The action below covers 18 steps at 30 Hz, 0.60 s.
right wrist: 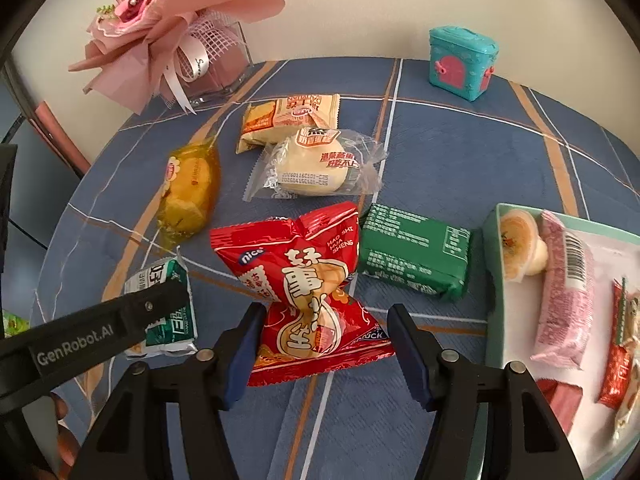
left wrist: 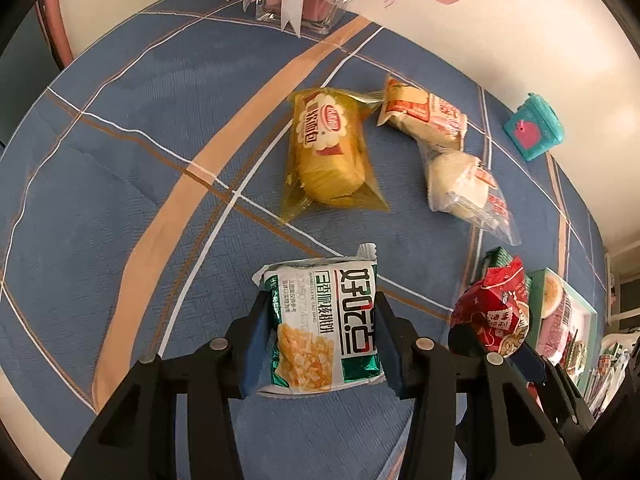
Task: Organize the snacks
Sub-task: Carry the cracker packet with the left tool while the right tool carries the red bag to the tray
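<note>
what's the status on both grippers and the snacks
Left gripper shut on green-white packet. Right gripper shut on red packet. Tray at right part-filled. Green packet lies before it.

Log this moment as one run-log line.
left claw: grips white-green packet | right claw: grips red packet | tray: partly filled

A round table (right wrist: 460,168) is covered by a blue cloth with tan and white crossing stripes. At its far edge, against a cream wall (right wrist: 360,4), a clear glass vase (right wrist: 224,80) holds a pink paper-wrapped bouquet (right wrist: 160,24) with white ribbon and mesh trim. A small teal toy chest (right wrist: 462,64) with a pink door stands upright on the cloth, well apart from the vase.
</note>
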Tool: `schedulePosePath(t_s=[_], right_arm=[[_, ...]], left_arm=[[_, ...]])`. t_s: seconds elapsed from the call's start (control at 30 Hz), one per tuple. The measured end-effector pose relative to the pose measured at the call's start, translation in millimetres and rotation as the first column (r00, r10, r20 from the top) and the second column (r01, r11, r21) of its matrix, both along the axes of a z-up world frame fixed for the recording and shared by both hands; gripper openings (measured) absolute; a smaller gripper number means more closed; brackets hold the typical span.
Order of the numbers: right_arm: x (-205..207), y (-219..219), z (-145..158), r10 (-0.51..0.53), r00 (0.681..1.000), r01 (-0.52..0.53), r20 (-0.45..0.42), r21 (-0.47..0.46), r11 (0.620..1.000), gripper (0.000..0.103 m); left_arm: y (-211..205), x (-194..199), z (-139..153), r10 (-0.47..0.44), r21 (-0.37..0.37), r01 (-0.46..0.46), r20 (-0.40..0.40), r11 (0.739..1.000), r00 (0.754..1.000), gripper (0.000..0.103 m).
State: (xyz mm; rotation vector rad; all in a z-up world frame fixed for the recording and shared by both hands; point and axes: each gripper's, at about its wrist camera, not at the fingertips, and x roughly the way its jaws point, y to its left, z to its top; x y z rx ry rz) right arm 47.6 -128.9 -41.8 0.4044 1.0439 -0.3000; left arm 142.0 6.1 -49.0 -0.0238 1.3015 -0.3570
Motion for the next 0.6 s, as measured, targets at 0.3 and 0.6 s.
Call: schedulePosePath(t_s=[0.3,0.6], right_arm=[[-23.6,0.0,17.6,-0.025,0.999,0.024,0.032,0.018,1.000,0.065],[-56.2,-4.7,40.1,-0.053,0.997,0.053,0.060,0.012,0.999,0.065]], left_arm=[[4.4,-17.8,21.9,-0.016,-0.013,0.016,0.034,1.000,0.999,0.050],[-1.3,-42.6,51.3,-0.047,-0.037,0.051,0.090,0.998,0.995,0.050]])
